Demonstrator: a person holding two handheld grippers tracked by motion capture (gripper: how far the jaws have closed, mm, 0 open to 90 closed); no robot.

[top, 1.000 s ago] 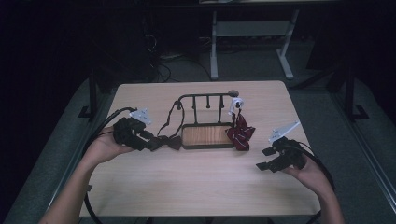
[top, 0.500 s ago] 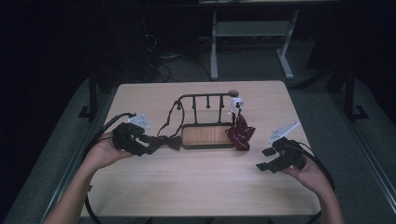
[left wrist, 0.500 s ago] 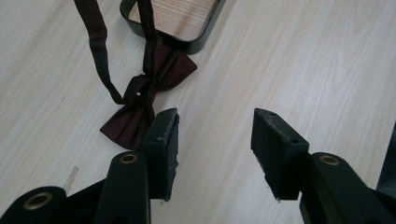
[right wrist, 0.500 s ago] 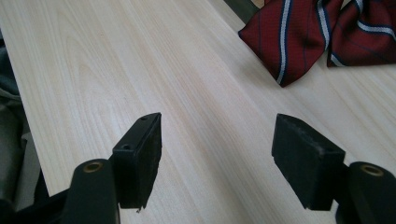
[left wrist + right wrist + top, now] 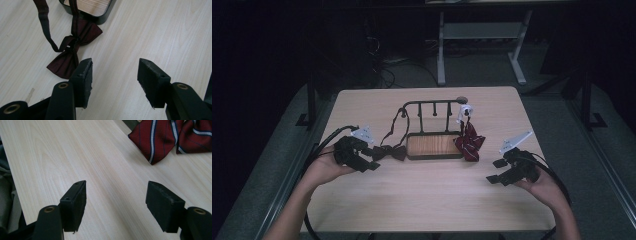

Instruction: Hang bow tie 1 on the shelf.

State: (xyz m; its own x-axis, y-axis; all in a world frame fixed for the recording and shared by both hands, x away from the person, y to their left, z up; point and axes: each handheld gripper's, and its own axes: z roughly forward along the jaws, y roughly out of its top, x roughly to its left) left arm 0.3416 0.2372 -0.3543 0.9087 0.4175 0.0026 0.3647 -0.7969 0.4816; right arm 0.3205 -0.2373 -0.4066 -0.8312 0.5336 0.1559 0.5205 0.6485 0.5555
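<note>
Your left gripper [image 5: 373, 159] sat low over the worktop [image 5: 427, 200] at its left side, and its fingers [image 5: 83, 75] had just been opening: they stood well apart with nothing but bare wood between them. The dark maroon bow tie [image 5: 390, 151] lay flat on the worktop just ahead of those fingers, one wing close beside the left finger in the left gripper view, though whether it touched it could not be told. Its strap ran up from the knot toward the black rack [image 5: 434, 106] (the one standing on a wood-floored tray [image 5: 434, 145]), and the bow lay just off that tray's left corner. Your right gripper [image 5: 497, 171] rested in your right hand [image 5: 544, 187] near the right edge of the worktop, its fingers [image 5: 75, 202] also spread wide and holding nothing. A red striped tie [image 5: 469, 142] hung from the right end of the rack and spilled onto the worktop beside the tray; in the right gripper view its ends lay ahead of the fingers and well clear of them.
</note>
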